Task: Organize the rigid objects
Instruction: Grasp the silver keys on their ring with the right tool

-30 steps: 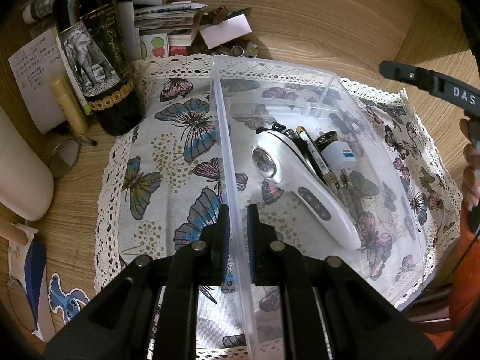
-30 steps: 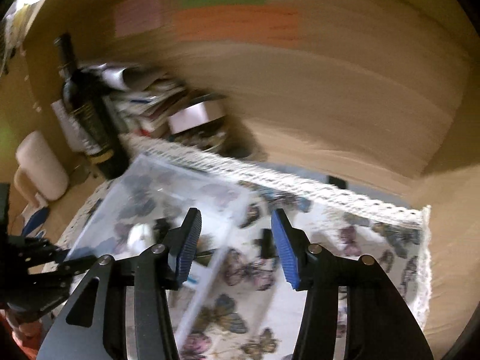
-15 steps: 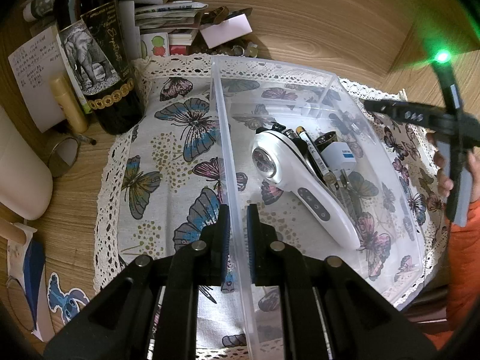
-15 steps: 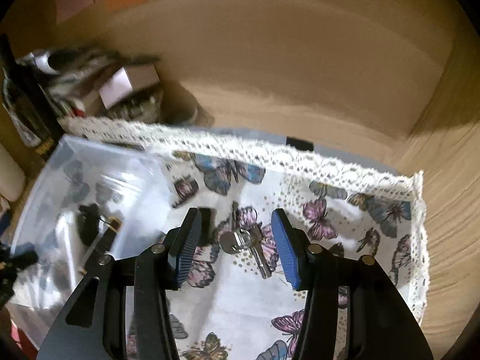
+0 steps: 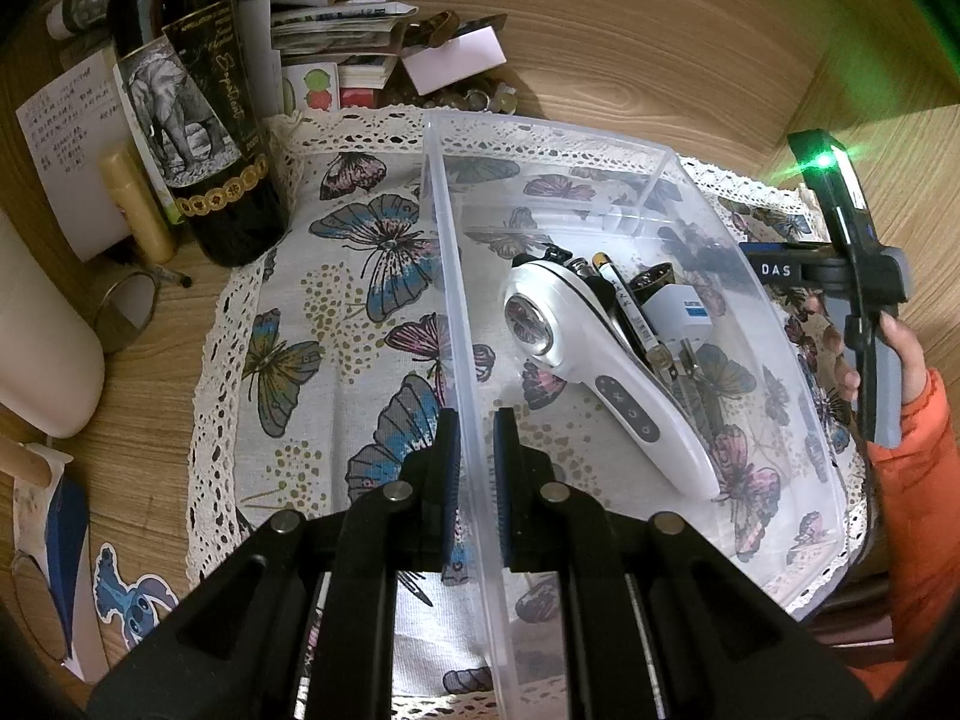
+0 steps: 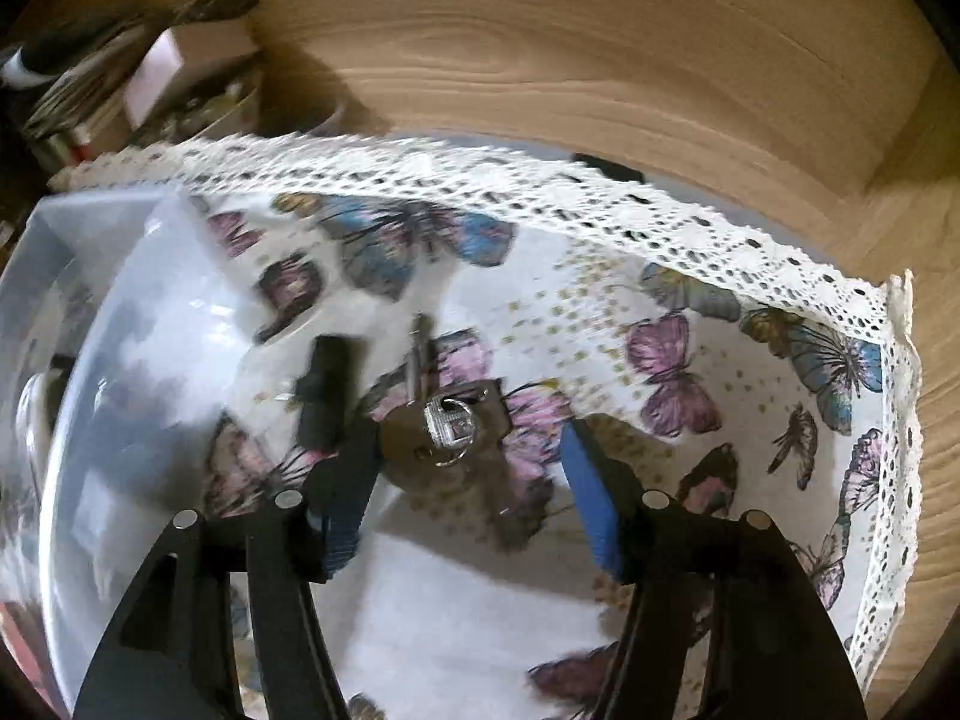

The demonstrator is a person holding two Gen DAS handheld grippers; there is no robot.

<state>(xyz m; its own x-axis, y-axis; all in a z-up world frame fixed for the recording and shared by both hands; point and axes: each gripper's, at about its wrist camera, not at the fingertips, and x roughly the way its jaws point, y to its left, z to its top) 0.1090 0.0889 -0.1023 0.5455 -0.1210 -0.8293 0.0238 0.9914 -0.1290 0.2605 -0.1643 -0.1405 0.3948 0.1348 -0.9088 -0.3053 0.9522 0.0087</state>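
A clear plastic bin [image 5: 774,324] stands on a butterfly-print cloth [image 5: 336,324]. In it lie a white handheld device [image 5: 594,372], a pen [image 5: 627,306] and a small white charger [image 5: 681,315]. My left gripper [image 5: 476,480] is shut on the bin's left wall near its front. My right gripper [image 6: 471,498] is open, low over a bunch of keys [image 6: 441,420] on the cloth [image 6: 690,360], right of the bin [image 6: 126,372]. A small black object [image 6: 324,390] lies left of the keys. The right gripper's body [image 5: 852,276] shows beyond the bin's right side.
A dark wine bottle [image 5: 198,120], a yellow tube [image 5: 135,204], papers [image 5: 336,30] and coins [image 5: 480,99] crowd the back left of the wooden table. A white cylinder [image 5: 42,348] and a metal ring [image 5: 129,309] lie at the left. A wooden wall [image 6: 540,48] rises behind the cloth.
My right gripper has swung right, away from the bin, and dropped low over the keys. My left gripper has stayed shut on the bin wall.
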